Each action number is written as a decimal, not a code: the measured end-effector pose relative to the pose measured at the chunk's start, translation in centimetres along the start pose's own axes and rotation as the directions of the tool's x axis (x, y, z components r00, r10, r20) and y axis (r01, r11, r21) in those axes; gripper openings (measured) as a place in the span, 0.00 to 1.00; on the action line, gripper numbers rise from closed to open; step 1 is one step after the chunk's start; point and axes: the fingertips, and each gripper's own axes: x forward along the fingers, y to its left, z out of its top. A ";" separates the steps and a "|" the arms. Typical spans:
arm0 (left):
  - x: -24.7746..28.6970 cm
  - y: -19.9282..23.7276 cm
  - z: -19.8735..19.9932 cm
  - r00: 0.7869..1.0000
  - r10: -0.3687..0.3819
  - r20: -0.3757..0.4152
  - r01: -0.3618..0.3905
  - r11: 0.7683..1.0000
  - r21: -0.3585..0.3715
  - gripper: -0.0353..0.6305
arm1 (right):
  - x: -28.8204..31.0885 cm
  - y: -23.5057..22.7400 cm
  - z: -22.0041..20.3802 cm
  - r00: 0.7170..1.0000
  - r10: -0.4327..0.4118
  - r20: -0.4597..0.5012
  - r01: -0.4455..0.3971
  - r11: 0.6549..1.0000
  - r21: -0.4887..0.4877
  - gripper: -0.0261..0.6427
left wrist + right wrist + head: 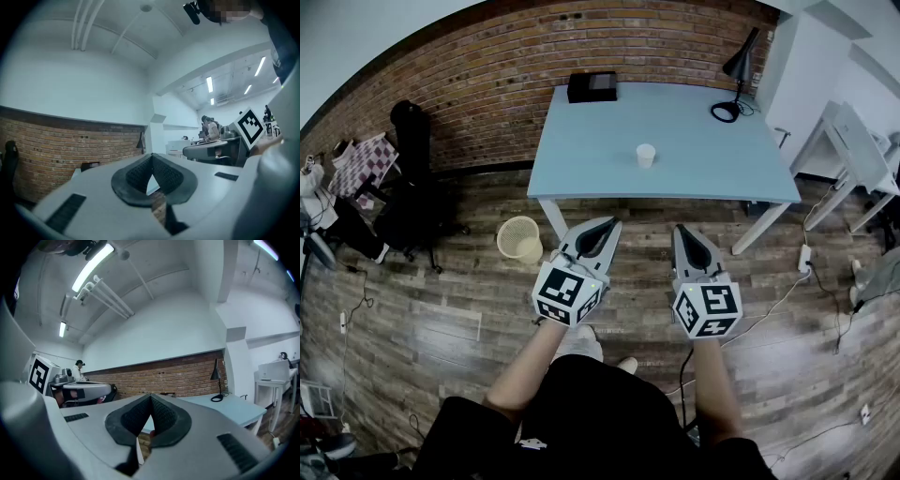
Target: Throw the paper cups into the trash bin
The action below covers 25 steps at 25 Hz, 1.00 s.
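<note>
One wood-plank floor (441, 319), dark-grained, ran under everything, w/ one red-brick wall (487, 75) behind. One rectangular table (694, 178), smooth pale-blue top on white legs, stood by that wall. On it were 3 things. One black boxy device (592, 87) sat at the far edge. One black desk lamp (736, 80) w/ cone shade and round base was at the far right corner. One small white paper cup (646, 156) stood upright near the middle of the top. One round trash bin (519, 238), cream, sides apparently meshed, sat on the floor just off the table's front left leg, well apart from the cup. Two bare forearms reached fwd, approx. parallel, each hand behind a marker cube. Left gripper (612, 223) and right gripper (680, 229) pointed level toward the table, short of its front edge. Both were grey plastic w/ dark ribbed pads. Each pair of jaws was closed tip to tip, w/ nothing between.
</note>
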 end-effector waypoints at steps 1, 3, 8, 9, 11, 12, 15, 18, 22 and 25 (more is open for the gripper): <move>0.1 0.0 0.1 1.000 0.001 -0.002 -0.001 1.000 -0.004 0.06 | 0.0 0.0 0.2 1.000 0.000 0.002 0.000 1.000 0.004 0.04; 0.3 -0.1 0.2 1.000 0.000 -0.004 0.000 1.000 -0.009 0.06 | -0.1 0.0 0.4 1.000 -0.001 0.005 0.001 1.000 0.001 0.04; 1.0 -0.3 0.2 1.000 -0.010 -0.007 0.010 1.000 -0.001 0.06 | 0.1 -0.4 0.5 1.000 -0.002 0.008 0.003 1.000 -0.030 0.04; 1.1 -0.2 0.2 1.000 -0.011 -0.006 0.011 1.000 -0.003 0.06 | 0.1 -0.5 0.5 1.000 -0.002 0.008 0.002 1.000 -0.030 0.04; 1.2 0.0 0.1 1.000 -0.009 -0.005 0.009 1.000 -0.010 0.06 | 0.2 -0.5 0.4 1.000 -0.002 0.006 0.002 0.999 -0.034 0.04; 1.3 0.1 0.0 1.000 -0.010 -0.003 0.010 1.000 -0.014 0.06 | 0.3 -0.5 0.4 1.000 -0.002 0.006 0.002 0.999 -0.035 0.04; 1.9 0.2 -0.3 1.000 -0.023 -0.002 0.023 1.000 -0.017 0.06 | 1.0 -0.7 0.2 1.000 0.000 0.006 0.000 1.000 -0.028 0.04; 2.5 1.0 -0.8 0.999 -0.032 -0.005 0.032 0.999 -0.018 0.06 | 1.8 -0.9 0.1 1.000 -0.007 0.004 0.007 1.000 -0.023 0.04; 3.4 2.5 -0.9 0.999 -0.032 0.002 0.032 0.999 -0.029 0.06 | 3.4 -1.4 -0.2 1.000 -0.016 -0.008 0.016 1.000 -0.014 0.04; 4.5 3.8 -1.2 0.999 -0.040 0.000 0.040 0.999 -0.033 0.06 | 5.1 -1.9 -0.5 1.000 -0.022 -0.016 0.022 1.000 -0.006 0.04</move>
